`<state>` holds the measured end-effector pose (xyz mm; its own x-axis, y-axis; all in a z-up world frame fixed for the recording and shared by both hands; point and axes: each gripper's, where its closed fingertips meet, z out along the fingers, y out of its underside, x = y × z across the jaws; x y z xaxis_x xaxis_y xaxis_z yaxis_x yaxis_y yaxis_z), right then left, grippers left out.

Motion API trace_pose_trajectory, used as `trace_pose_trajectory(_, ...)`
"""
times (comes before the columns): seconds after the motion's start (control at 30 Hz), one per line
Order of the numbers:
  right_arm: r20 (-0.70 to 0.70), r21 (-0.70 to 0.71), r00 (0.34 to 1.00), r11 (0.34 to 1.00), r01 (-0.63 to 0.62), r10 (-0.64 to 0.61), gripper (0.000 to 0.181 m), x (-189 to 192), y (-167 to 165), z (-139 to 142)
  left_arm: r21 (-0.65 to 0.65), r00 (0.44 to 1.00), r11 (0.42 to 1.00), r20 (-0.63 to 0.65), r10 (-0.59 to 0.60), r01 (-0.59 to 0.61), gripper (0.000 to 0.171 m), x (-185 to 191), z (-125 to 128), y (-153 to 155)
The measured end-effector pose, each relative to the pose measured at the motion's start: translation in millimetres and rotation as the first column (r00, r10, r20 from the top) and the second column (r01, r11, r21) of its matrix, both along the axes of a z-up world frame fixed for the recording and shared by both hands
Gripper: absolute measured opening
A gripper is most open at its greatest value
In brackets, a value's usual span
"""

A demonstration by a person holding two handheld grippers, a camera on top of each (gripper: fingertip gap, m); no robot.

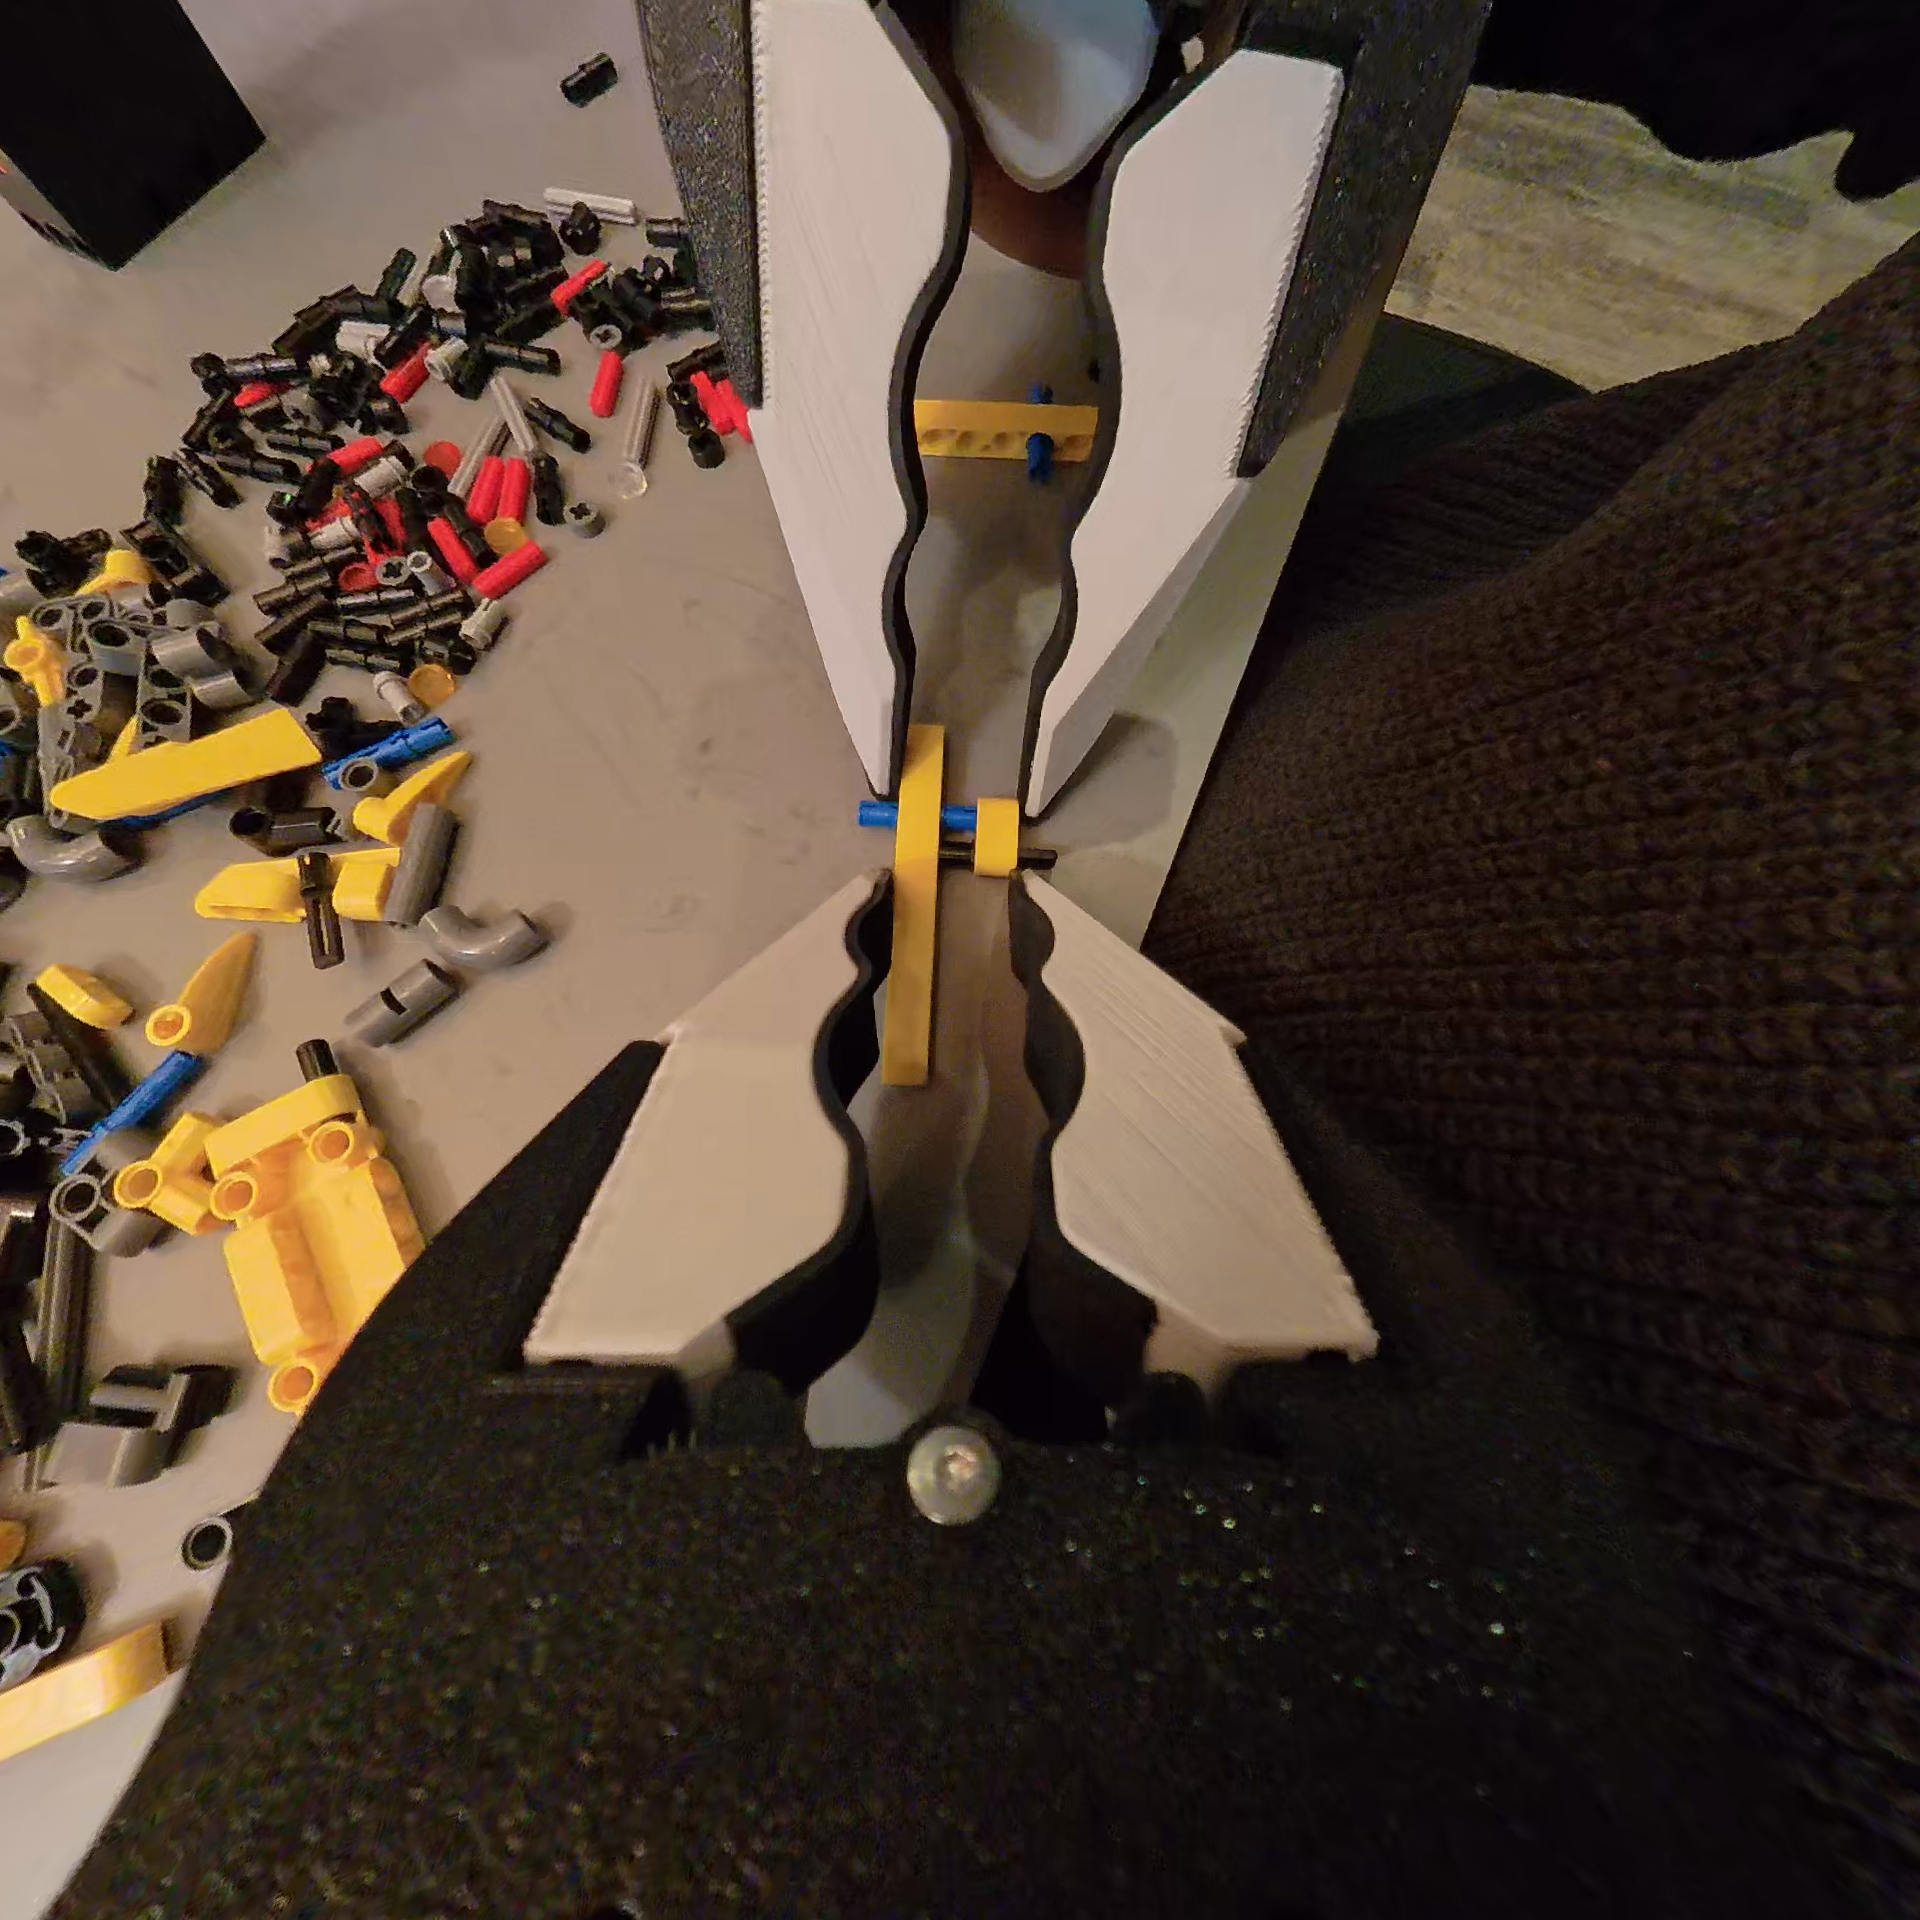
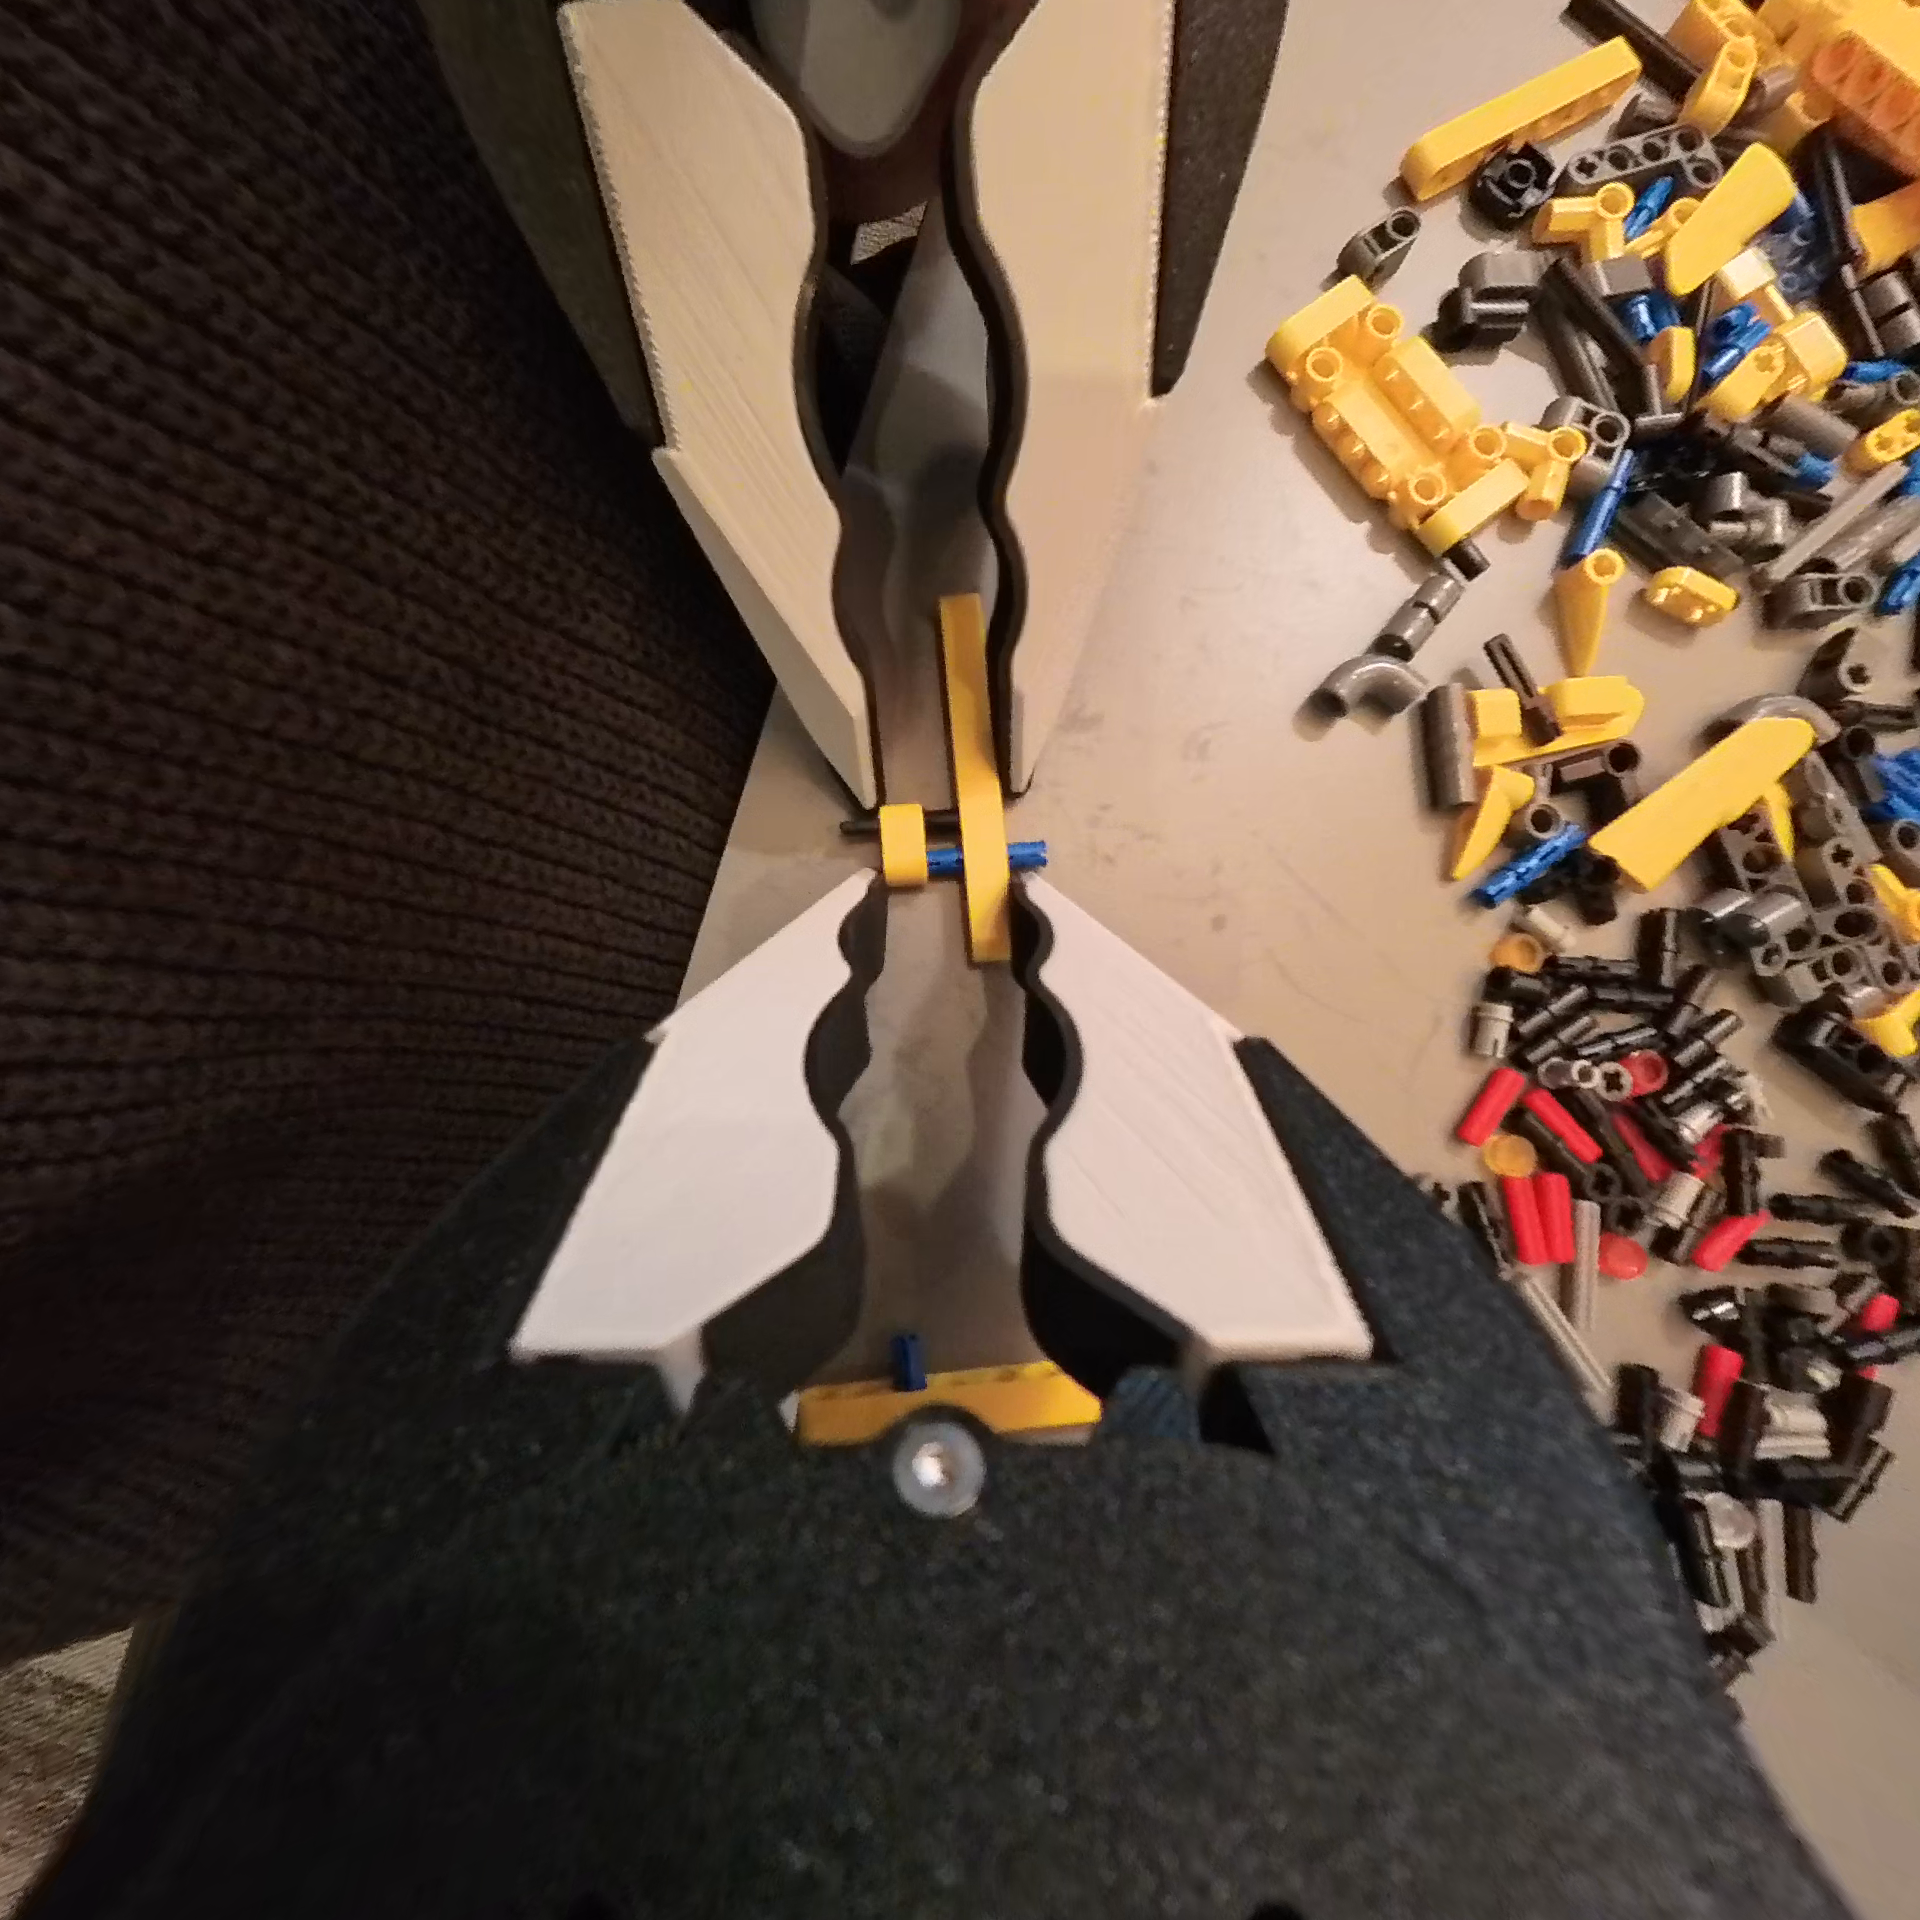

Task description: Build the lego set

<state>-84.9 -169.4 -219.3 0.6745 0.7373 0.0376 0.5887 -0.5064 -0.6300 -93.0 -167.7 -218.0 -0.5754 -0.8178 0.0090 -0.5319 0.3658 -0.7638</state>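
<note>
1. Yellow plastic beam (image 1: 914, 914), long and flat, stands on edge between the fingers of the left gripper (image 1: 951, 878), which is at the near edge of the left wrist view; the fingers are drawn close, the left one against the beam, though I cannot tell whether the right one presses on anything.
2. A blue plastic pin (image 1: 883, 814) and a thin black axle (image 1: 1023, 856) cross the beam and join it to a small yellow plastic piece (image 1: 995, 834) just right of it.
3. The right gripper (image 2: 951, 883) meets the same assembly tip to tip; its fingers are narrowed around the beam's end, contact unclear.
4. A scattered pile of black, red, grey and yellow building pieces (image 1: 343, 540) lies on the grey tabletop (image 1: 665, 644), left of the grippers.
5. A dark knitted sleeve (image 1: 1558, 831) fills the right.
</note>
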Motion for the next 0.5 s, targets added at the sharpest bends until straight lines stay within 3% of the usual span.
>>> trace_pose_trajectory(0.5,0.013,0.022,1.000,1.000,0.014,-0.014,0.023,-0.5,-0.8,0.2,-0.016,1.000,1.000,0.015,0.000,0.000,0.021,0.9,0.1,-0.6)
